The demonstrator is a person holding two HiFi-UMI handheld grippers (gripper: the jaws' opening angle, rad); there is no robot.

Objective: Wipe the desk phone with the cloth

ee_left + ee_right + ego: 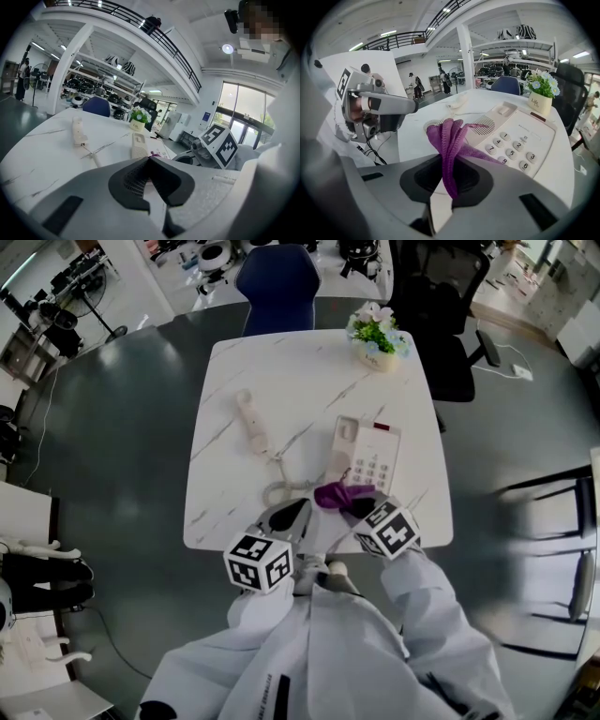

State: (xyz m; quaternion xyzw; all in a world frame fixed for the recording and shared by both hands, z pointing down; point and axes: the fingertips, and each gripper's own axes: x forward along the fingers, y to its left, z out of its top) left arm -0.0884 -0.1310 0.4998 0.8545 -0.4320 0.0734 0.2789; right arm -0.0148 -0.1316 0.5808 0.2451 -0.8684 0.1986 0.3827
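1. The right gripper [449, 180] has its jaws clamped tight on the purple cloth [449, 136]. The fabric is pinched into a bunch of upright folds that rise straight out from between the two pads.
2. Past the jaws, the loose end of the cloth spills forward onto the near edge of the desk phone [520, 136]. It lies by the speaker grille and the bottom row of keys, so the phone sits directly ahead of this gripper, with the cloth bridging the two.
3. The left gripper [151, 161] has its jaws closed against each other with nothing between them. It is held over the near edge of the white marble table [234, 381], just beside the right gripper and apart from the phone, which lies ahead of it and off to its right.
4. The phone's cradle is empty. The handset [251, 420] lies flat on the tabletop to the left of the phone base, well apart from both grippers, and its cord [281, 491] loops back towards the base.
5. At the far edge of the table stands a small flower pot [378, 337], and a blue chair [278, 277] is drawn up behind the table.
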